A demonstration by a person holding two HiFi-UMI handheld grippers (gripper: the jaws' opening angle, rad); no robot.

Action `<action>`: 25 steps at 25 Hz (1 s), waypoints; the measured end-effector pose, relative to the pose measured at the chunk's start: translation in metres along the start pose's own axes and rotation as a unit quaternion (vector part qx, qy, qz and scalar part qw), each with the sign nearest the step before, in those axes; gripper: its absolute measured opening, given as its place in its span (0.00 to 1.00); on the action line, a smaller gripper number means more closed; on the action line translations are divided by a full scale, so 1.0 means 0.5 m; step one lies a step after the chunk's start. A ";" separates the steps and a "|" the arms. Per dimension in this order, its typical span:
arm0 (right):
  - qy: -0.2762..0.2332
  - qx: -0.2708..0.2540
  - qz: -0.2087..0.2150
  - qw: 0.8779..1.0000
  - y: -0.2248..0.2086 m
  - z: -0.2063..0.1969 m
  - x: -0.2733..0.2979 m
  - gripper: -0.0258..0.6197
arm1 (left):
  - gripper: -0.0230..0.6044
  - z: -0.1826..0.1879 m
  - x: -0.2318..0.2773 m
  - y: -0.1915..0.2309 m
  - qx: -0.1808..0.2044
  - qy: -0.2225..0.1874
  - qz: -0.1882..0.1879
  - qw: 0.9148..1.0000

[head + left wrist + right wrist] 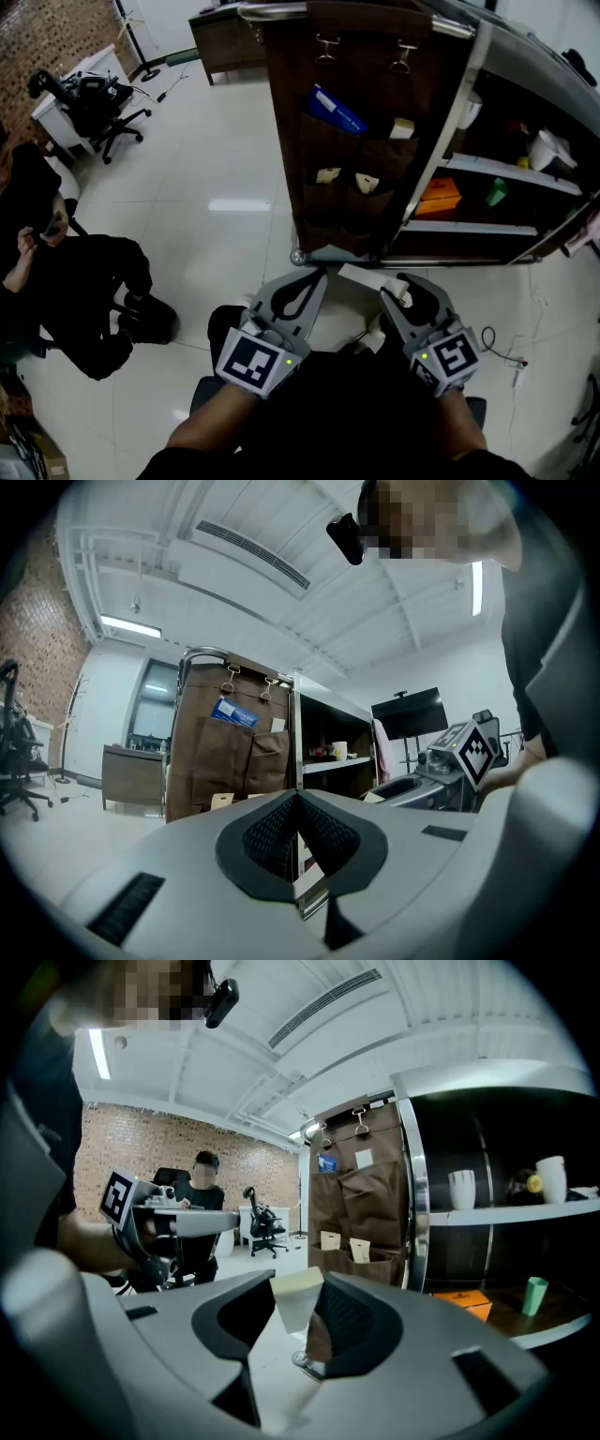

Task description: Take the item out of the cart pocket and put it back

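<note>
A brown fabric pocket organiser (pixel 349 141) hangs by two clips on the end of the cart. Its pockets hold a blue packet (pixel 336 111) and several cream packets, one at the upper right (pixel 401 128). My right gripper (pixel 389 289) is low in front of the cart, shut on a flat cream packet (pixel 361 277). In the right gripper view, that cream packet (pixel 296 1288) stands between the jaws of the right gripper (pixel 298 1309), with the organiser (pixel 361 1206) ahead. My left gripper (pixel 315 274) is beside it, shut and empty. In the left gripper view, the left gripper (pixel 297 808) shows its pads meeting.
The cart's shelves (pixel 511 178) to the right carry an orange box (pixel 439 197), a green cup (pixel 496 191) and white cups. A person in black (pixel 89 281) sits on the floor at the left. An office chair (pixel 98 108) and a wooden cabinet (pixel 225 37) stand further back.
</note>
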State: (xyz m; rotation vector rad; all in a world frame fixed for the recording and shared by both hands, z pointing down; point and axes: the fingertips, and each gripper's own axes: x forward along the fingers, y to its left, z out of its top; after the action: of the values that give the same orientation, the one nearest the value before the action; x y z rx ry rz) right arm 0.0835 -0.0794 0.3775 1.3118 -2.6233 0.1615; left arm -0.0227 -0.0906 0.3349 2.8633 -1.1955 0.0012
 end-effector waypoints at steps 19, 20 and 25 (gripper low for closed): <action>-0.020 -0.015 -0.011 1.000 -0.030 0.052 0.008 0.31 | 0.04 0.003 0.004 0.009 0.003 -0.007 0.005 1.000; -0.023 -0.017 -0.013 0.999 -0.036 0.062 0.011 0.31 | 0.04 0.004 0.005 0.010 0.004 -0.009 0.005 1.000; -0.037 -0.037 -0.032 0.998 -0.073 0.107 0.044 0.31 | 0.04 0.001 0.008 0.016 0.007 -0.010 0.011 1.000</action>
State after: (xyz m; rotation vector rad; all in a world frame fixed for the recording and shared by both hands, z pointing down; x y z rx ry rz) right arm 0.0929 -0.1284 0.3307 1.3997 -2.6173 0.0052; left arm -0.0259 -0.0991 0.3346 2.8696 -1.2350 -0.0183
